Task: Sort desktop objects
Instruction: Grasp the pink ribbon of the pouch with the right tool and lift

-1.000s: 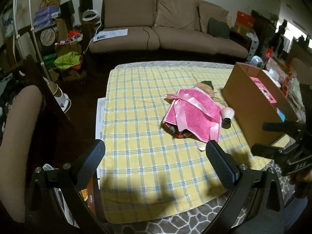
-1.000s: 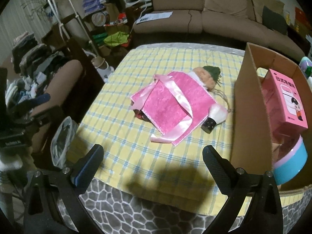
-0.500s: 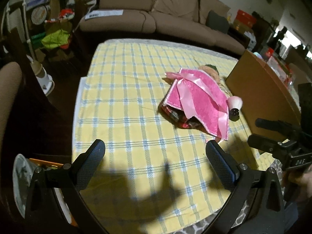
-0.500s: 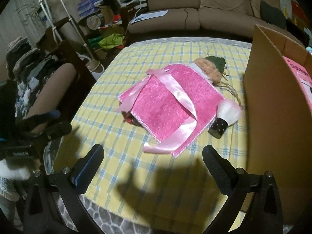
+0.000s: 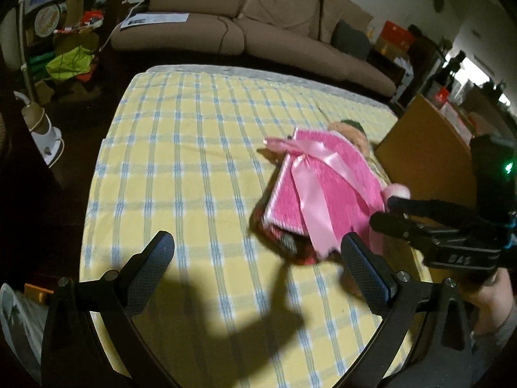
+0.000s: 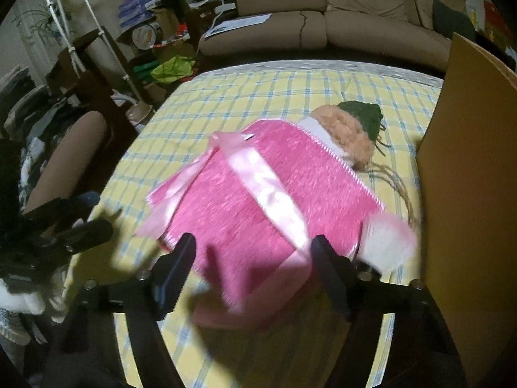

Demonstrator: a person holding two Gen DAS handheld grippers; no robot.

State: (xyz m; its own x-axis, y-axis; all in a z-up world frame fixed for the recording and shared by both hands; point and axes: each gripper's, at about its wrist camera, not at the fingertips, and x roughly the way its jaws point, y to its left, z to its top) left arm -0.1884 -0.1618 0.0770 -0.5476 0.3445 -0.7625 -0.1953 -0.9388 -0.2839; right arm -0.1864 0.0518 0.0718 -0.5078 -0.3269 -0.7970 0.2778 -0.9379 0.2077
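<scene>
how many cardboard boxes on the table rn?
1: the brown cardboard box stands at the right edge of the yellow checked tablecloth, beside the pink ribboned pouch. Others may be out of frame.

- Ahead and left of my left gripper (image 5: 257,255), the checked cloth (image 5: 181,168) lies bare up to the sofa (image 5: 245,32): free passage.
- Just ahead of my right gripper (image 6: 253,260), the pink bag (image 6: 258,200) fills the way; my jaws are closing with its near corner between them.
- To the right, the box wall (image 6: 468,177) stands tall, blocking sideways travel.
- A brush (image 6: 384,242) sits in the narrow gap between bag and box.
</scene>
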